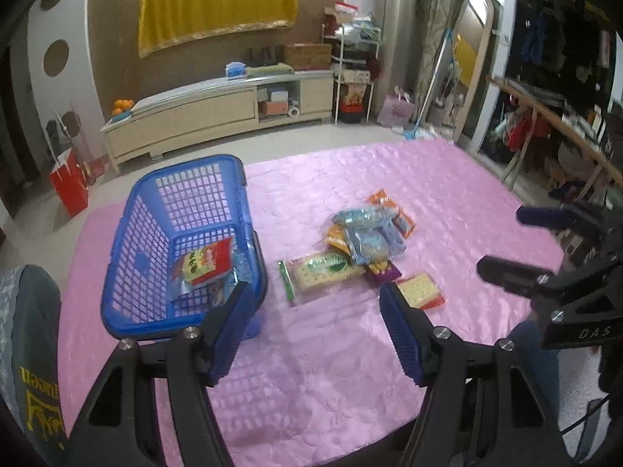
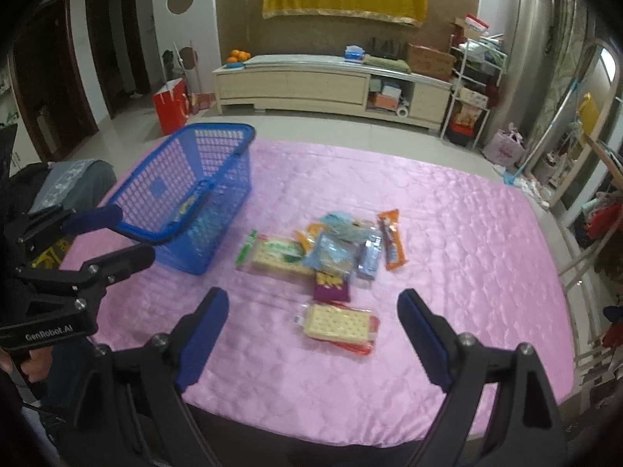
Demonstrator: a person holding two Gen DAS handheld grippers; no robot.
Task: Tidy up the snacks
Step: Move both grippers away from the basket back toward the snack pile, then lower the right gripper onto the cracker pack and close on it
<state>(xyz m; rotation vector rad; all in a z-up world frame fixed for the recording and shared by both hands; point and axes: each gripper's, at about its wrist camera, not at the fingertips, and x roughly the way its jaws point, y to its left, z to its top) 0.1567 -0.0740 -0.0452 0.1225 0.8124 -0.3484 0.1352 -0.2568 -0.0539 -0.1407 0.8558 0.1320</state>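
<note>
Snack pile (image 2: 338,249) sits mid-worktop on the pink cloth (image 2: 447,233), right of the blue basket (image 2: 194,194). One cracker pack (image 2: 337,327) lies apart from the pile, nearest the near edge and roughly centred ahead of the right hand-held gripper (image 2: 311,323). A second, green-ended cracker pack (image 1: 323,272) lies between pile and basket. The basket already holds at least one red-and-green packet (image 1: 206,264); the rest of its contents are unclear.

Right hand-held gripper: released, jaws wide, nothing between them. Left hand-held gripper (image 1: 311,311): also released and empty, its left finger overlapping the basket's near corner in view; contact cannot be told.

Judgement: the step in hand looks like a pick of the near cracker pack by the right gripper. The pack is flat and its wrapper slippery, so the jaws should straddle the short sides, come down low, and close on the body, not the crimped end.

Room: bare cloth all round the near pack, open path left to the basket. Watch the basket's black handle (image 2: 202,210) and rim, the left gripper standing in that path, and the near cloth edge.
</note>
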